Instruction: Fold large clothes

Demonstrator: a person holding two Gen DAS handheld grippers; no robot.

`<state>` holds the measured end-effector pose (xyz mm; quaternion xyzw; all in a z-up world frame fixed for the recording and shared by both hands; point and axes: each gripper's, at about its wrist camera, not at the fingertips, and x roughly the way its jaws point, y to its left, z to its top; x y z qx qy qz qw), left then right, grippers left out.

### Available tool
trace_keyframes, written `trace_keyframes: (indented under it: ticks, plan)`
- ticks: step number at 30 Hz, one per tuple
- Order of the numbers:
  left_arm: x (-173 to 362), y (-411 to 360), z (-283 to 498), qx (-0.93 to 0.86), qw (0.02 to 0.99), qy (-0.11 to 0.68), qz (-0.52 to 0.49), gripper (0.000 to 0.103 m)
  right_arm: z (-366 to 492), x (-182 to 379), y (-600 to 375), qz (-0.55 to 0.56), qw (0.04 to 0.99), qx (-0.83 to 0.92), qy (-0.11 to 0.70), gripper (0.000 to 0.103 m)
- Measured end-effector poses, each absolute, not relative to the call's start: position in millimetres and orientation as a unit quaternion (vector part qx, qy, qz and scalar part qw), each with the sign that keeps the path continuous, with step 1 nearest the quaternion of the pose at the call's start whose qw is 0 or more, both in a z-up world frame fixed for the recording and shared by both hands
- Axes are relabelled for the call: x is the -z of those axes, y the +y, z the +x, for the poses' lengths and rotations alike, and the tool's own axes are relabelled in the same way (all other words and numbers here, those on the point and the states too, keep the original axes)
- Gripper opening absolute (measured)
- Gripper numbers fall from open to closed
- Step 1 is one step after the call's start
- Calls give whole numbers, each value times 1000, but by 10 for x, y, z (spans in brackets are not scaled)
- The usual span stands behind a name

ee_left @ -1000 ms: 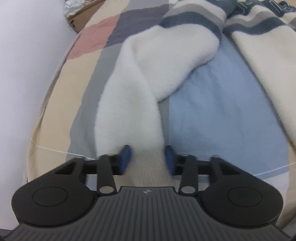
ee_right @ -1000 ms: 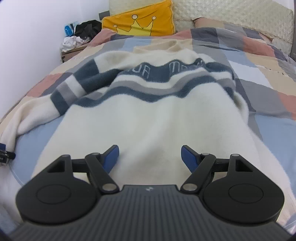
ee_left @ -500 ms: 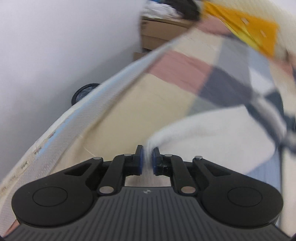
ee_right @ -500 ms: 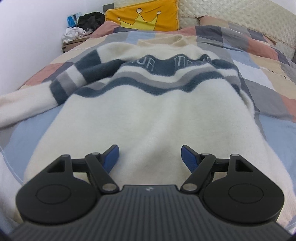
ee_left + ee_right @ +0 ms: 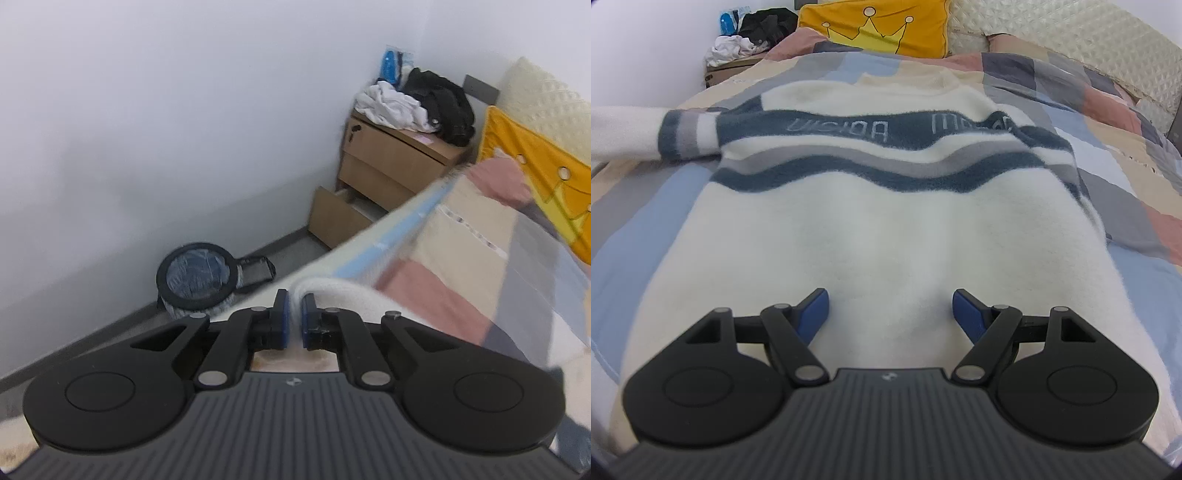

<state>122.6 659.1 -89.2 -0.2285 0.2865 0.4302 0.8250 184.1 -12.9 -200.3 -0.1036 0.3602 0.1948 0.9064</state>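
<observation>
A large cream fleece sweater with navy and grey wavy chest stripes lies flat on a patchwork bed. My left gripper is shut on the cuff of its left sleeve, held out past the bed's left edge; that sleeve stretches straight out to the left in the right wrist view. My right gripper is open and empty, hovering over the sweater's lower body near the hem. The right sleeve is hidden.
The patchwork bedspread covers the bed. A yellow crown pillow leans at the headboard. A wooden nightstand with piled clothes and an open bottom drawer stands by the wall. A black bin sits on the floor.
My left gripper closed on the sleeve cuff and pulled it outward to the left, straightening the sleeve past the bed edge. My right gripper stayed open over the sweater body.
</observation>
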Motion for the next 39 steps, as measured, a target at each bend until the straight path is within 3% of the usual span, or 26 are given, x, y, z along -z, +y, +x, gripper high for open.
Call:
trace_keyframes:
  ticks: [11,13,15,19,21,23,32,39]
  plan:
    - [1972,6986,1600,-448,781,369,-231,9,1975,2053,-151,-80,900,-191,383,76]
    - [2041,6928,1595,-443,786,377,-210,10,1989,2037,-169,-67,900,-192,385,76]
    - [2072,6873,1548,-448,783,381,-205,18,2010,2045,-180,-57,900,-190,387,76]
    - [1955,6780,1548,-453,779,393,-181,31,2035,2079,-186,-49,899,-191,392,76]
    - [1849,6727,1496,-454,780,390,-186,53,2031,2072,-192,-48,899,-192,391,76]
    - [1728,6642,1390,-449,780,382,-209,60,2021,2055,-205,-45,900,-194,388,76]
    - [1151,5917,995,-423,790,386,-219,65,1963,1992,-308,-33,900,-209,381,76]
    - [866,4835,892,-343,823,395,-221,65,1848,1994,-367,-46,897,-228,376,76]
